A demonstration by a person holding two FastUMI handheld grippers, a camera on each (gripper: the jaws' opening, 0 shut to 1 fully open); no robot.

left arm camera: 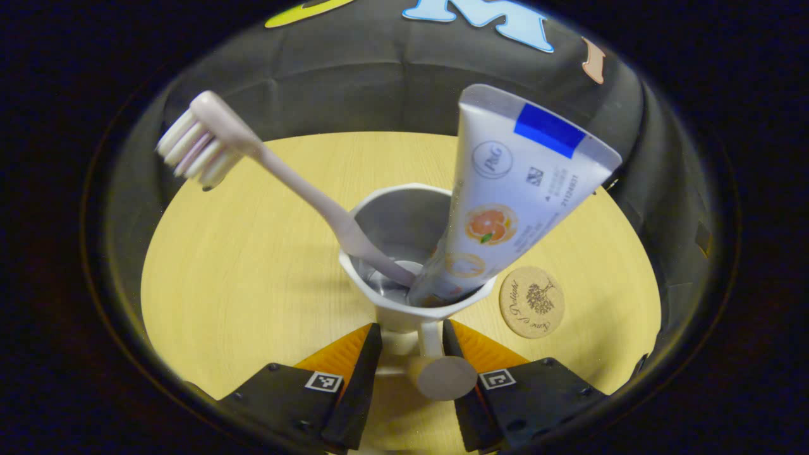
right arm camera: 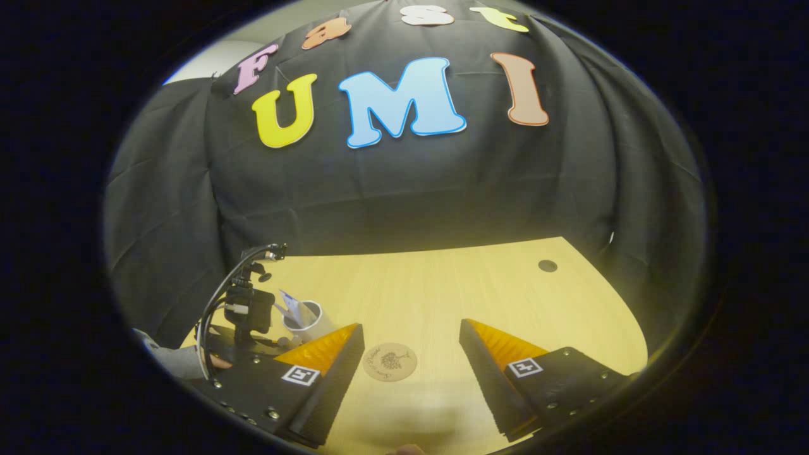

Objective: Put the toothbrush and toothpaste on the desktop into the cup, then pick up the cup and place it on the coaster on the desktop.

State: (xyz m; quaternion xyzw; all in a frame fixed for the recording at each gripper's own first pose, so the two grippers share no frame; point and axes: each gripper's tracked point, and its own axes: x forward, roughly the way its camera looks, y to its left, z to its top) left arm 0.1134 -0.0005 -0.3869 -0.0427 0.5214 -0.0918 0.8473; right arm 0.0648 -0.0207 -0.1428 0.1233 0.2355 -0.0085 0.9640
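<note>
Up close, left gripper [left arm camera: 412,344]: seen in the left gripper view, its two fingers close in on the handle [left arm camera: 436,366] of the cup from either side; both fingers appear to press on the handle, so the jaws grip it.
Cup [left arm camera: 404,221]: a pale, faceted cup just beyond the fingertips, above the wooden desktop [left arm camera: 253,265]; whether its base touches the wood cannot be told from this angle.
Toothbrush [left arm camera: 278,170]: stands in the cup, its handle leaning out to the left over the rim, the bristled head up and pointing left.
Toothpaste [left arm camera: 512,189]: a white tube with a blue patch and an orange fruit picture, cap end down in the cup, leaning to the right over the rim.
Coaster [left arm camera: 532,301]: a round cork disc with a dark tree print, lying flat on the desktop just beside the cup, to its right and apart from it.
Right gripper [right arm camera: 411,341]: in the right gripper view, the jaws stand wide apart with nothing between them, held above the desktop [right arm camera: 474,284].
Coaster from the right [right arm camera: 390,361]: lies on the wood between the spread fingers, nearer the left one.
Farther off: the cup [right arm camera: 303,319] with the tube in it shows at the left, beside the other gripper's camera mount [right arm camera: 246,309] and cables, with a sleeve [right arm camera: 170,360] at the edge.
Back: a small dark hole [right arm camera: 547,265] in the desktop.
</note>
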